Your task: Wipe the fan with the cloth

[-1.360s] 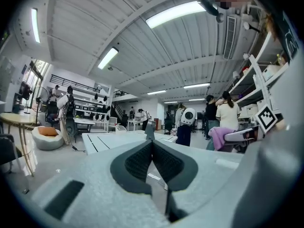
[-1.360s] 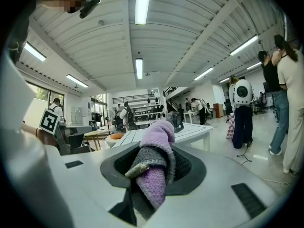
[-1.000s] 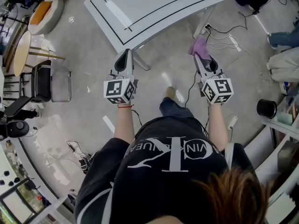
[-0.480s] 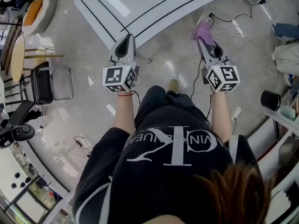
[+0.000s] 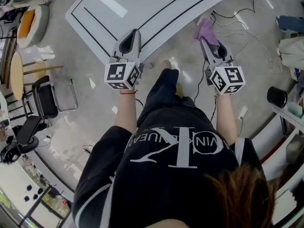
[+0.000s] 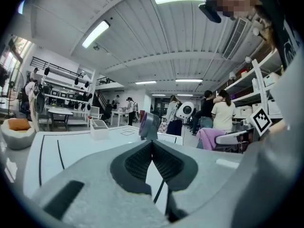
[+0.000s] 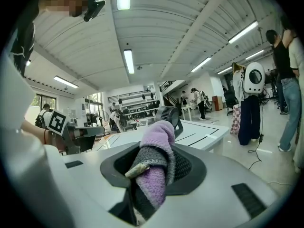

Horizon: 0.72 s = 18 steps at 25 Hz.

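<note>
We note the right gripper [image 5: 210, 44] pinching the cloth [image 7: 156, 160], the left gripper [image 6: 152, 148] pressed together, empty; the fan [image 7: 168, 115] stands on the table [image 5: 142, 13] ahead, so we should lead cloth-first, pressing lightly

The head view looks steeply down past the person [image 5: 180, 175] to the white table [image 5: 142, 13]; both gripper views face near-level across that table, sharing apparently the same fan [image 6: 149, 125].
</note>
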### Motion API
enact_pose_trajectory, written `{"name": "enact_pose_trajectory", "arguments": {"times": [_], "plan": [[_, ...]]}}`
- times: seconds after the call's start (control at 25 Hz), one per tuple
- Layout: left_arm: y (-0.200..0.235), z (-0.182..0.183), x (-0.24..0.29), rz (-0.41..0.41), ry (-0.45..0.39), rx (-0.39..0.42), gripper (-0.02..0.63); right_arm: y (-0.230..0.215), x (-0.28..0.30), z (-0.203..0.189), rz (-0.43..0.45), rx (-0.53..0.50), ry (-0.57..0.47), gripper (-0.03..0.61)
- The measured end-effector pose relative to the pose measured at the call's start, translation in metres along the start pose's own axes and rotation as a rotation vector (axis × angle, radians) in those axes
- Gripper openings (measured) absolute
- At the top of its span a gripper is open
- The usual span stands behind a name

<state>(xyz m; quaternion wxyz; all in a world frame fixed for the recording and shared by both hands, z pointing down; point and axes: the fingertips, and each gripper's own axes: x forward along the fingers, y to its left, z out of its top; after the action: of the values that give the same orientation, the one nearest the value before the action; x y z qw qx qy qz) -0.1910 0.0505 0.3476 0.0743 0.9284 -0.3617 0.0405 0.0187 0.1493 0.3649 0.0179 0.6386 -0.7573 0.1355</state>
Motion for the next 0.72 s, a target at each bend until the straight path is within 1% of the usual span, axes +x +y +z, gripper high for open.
{"name": "enact_pose_trajectory", "arguments": {"times": [0.16,0.28,0.4,0.48,0.72], "plan": [[0.003,0.007,0.049,-0.053,-0.012,-0.019,0.005,-0.022,0.026,0.003,-0.016,-0.004,0.019,0.138],[0.006,0.014,0.083,-0.083,-0.007,-0.018,0.005,-0.040,0.047,0.015,-0.030,0.001,0.011,0.138],[0.010,0.021,0.112,-0.116,-0.007,-0.019,0.005,-0.051,0.067,0.023,-0.038,0.004,0.011,0.138],[0.012,0.022,0.127,-0.142,-0.004,-0.021,0.017,-0.056,0.079,0.024,-0.044,0.005,0.016,0.138],[0.009,0.019,0.163,-0.196,0.027,0.020,0.051,-0.068,0.106,0.027,-0.051,0.002,0.032,0.140]]}}
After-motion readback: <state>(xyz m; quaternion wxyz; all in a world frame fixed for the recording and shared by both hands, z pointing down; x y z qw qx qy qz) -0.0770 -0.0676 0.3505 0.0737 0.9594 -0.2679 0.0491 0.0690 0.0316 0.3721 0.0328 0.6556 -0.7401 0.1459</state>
